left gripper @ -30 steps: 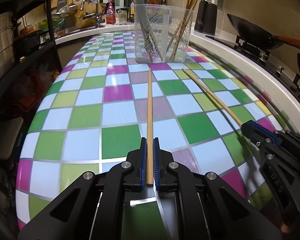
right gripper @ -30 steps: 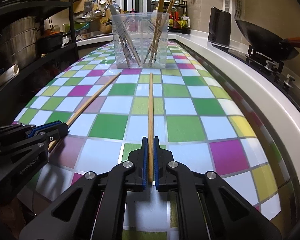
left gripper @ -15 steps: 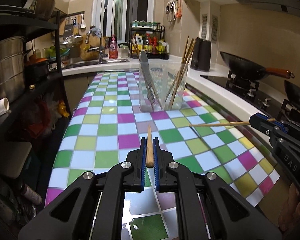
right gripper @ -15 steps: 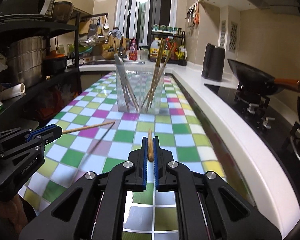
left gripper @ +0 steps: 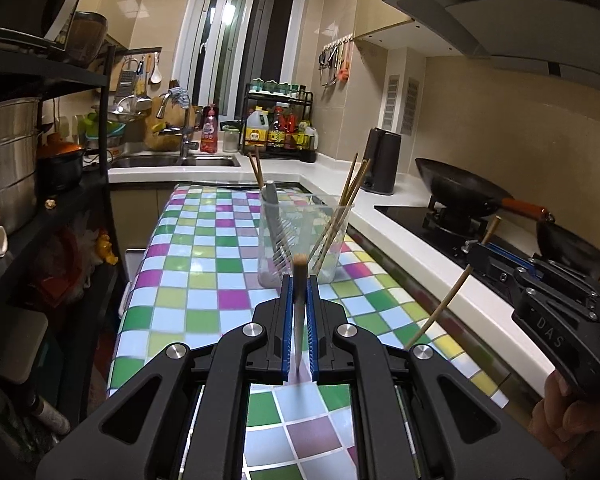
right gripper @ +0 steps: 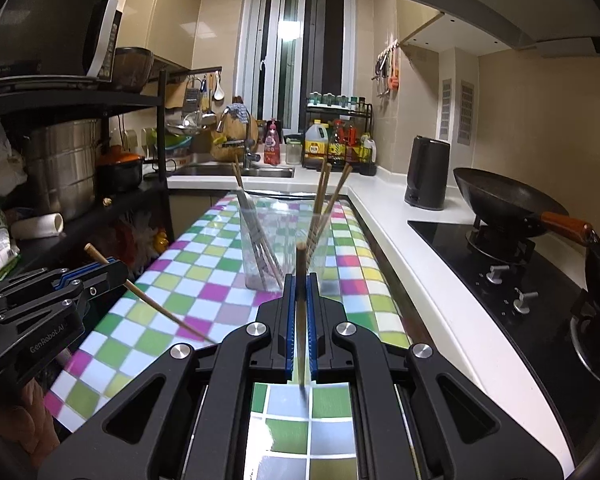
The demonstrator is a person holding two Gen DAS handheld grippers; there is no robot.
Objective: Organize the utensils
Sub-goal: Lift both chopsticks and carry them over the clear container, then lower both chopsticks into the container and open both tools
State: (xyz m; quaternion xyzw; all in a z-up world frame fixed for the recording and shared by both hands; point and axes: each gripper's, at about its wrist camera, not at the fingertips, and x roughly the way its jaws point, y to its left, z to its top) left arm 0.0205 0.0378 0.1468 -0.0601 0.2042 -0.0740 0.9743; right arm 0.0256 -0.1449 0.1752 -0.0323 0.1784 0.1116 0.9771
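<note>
- Wooden chopstick (left gripper: 299,304) clamped in my left gripper (left gripper: 299,312), another (right gripper: 300,280) pinched in my right gripper (right gripper: 299,312).
- I'd tip both points-down over the clear holder (left gripper: 300,248), then release gently.

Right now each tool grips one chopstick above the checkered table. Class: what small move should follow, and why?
Probably carry the left tool forward over the clear holder first. Its chopstick is clamped, tip pointing down; the holder already contains chopsticks, and the right tool holds its own.
</note>
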